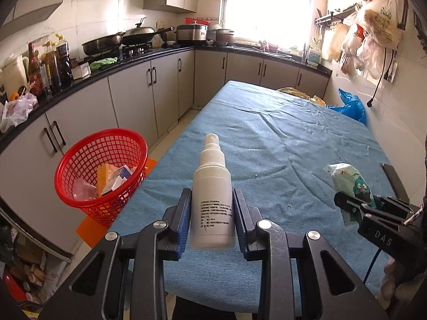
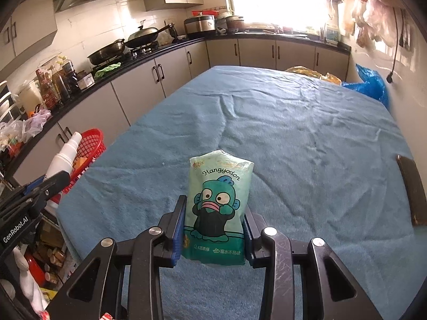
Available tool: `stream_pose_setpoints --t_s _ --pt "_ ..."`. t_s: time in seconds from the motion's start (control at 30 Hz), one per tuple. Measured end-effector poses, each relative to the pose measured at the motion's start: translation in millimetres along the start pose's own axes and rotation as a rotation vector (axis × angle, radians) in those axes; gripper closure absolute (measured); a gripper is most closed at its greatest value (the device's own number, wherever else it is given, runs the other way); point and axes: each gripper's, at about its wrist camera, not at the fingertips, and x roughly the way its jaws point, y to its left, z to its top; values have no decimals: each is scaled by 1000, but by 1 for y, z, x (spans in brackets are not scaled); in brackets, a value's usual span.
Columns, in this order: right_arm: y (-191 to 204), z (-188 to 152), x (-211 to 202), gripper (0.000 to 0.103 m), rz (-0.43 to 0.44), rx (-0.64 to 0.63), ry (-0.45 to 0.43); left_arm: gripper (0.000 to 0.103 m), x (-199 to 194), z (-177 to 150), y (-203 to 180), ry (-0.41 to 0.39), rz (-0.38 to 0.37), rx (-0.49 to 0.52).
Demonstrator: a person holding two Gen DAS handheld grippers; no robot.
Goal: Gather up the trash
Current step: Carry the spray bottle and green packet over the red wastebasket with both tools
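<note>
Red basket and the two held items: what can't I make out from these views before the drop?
- Basket, left view: contents beneath the cartons hidden by its mesh wall; in the right view the bottle and left gripper cover most of it.
- Bottle label, left view: print too small to read.
- Tissue pack, right view: lower sides hidden by the fingers.
- Dark flat object, right view: unidentifiable.

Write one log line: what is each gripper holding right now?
left gripper: shut on white spray bottle | right gripper: shut on green tissue pack | red basket: beside table, holds trash
</note>
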Motion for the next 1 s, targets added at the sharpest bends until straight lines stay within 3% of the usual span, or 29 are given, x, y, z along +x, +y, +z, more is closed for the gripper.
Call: stream_pose_setpoints --t_s 0.27,0.63,1.0 --pt "9 27 -5 64 48 -12 -29 74 -9 17 19 1 -67 -29" --pt "40 43 11 64 122 -78 -18 74 -15 34 44 -24 16 -34" --pt "50 40 30 64 133 -99 15 74 4 32 52 5 -10 -57"
